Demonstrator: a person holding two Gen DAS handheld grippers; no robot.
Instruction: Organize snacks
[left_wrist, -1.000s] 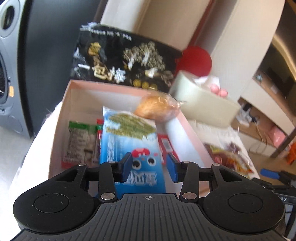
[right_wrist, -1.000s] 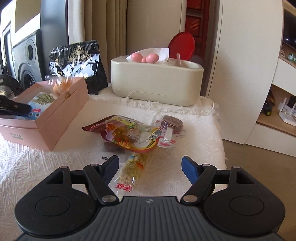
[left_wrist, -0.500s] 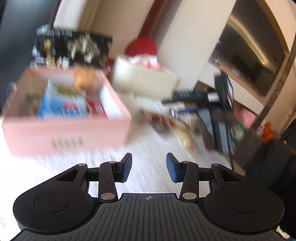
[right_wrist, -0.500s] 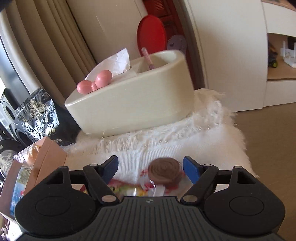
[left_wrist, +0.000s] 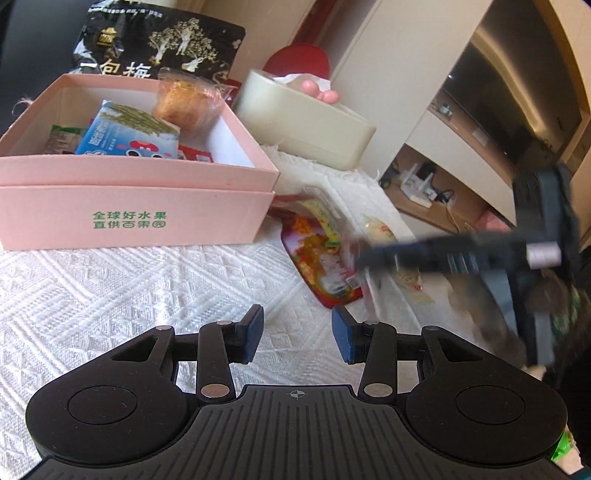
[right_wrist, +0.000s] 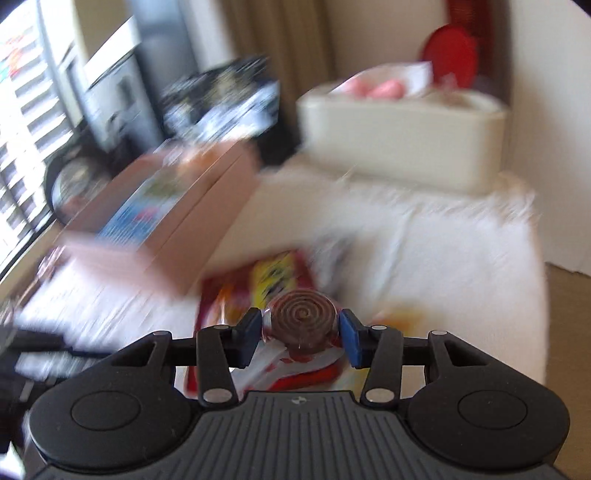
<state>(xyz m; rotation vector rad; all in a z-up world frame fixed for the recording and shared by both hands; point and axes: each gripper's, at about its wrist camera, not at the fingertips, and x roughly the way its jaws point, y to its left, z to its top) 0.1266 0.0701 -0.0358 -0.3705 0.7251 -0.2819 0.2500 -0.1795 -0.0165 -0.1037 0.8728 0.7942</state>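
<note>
Right gripper (right_wrist: 300, 338): jaws closing on the spiral candy (right_wrist: 301, 319), a brown coiled disc in clear wrap. In the right wrist view both blue pads sit at the disc's rim, one each side, so I read the candy as gripped, or within a hair of it. The disc lies flat-face toward the camera, centred between the fingers; the wrapper tail hangs below. No long axis to align, since the disc is round.

Left gripper (left_wrist: 297, 339): jaws part-open, nothing between them, only the white cloth (left_wrist: 110, 295) beneath. It hovers in front of the pink box (left_wrist: 129, 218).

Key relation: the box lies up and to the left of the right gripper in its own view, near but not adjacent, with the red snack bag (left_wrist: 317, 254) on the cloth between. The box is open-topped and already holds a blue packet (left_wrist: 125, 136), a wrapped bun (left_wrist: 184, 103) and smaller packs. Free floor shows at its right side.

Judgement: this is the pick step for the candy; the next move would be a lift and a carry leftward over the near box wall. The right hand has the candy, so it is the one to carry. Risk: the wrap is slick and the grip is on a curved rim, so the disc could pivot or slip.

The right wrist view is blurred beyond the candy, so box details come from the left view.
</note>
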